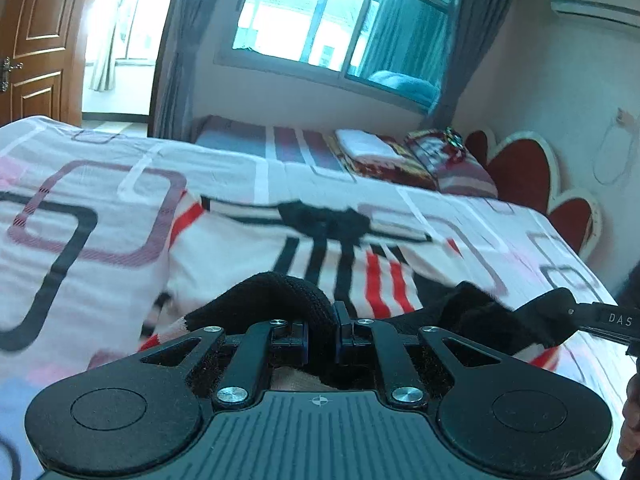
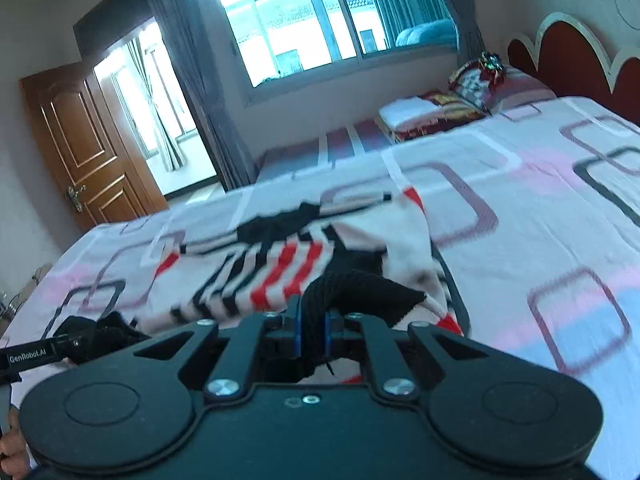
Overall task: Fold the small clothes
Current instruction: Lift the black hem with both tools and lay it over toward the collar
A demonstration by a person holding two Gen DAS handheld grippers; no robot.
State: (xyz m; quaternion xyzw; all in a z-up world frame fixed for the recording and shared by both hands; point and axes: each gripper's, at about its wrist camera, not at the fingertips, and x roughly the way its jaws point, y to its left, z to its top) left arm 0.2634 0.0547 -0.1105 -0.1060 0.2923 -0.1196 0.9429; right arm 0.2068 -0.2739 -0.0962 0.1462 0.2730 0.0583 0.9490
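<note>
From my station, the white knitted garment with red and black stripes [image 1: 340, 248] is smeared by motion in both wrist views; I cannot read its outline or tell sleeve from body. Its black ribbed hem [image 1: 296, 300] runs down behind the left gripper [image 1: 323, 340], so the pinched portion is hidden. The right gripper [image 2: 312, 336] likewise conceals its hold. A person's hand [image 2: 12, 452] is cut by the frame edge.
</note>
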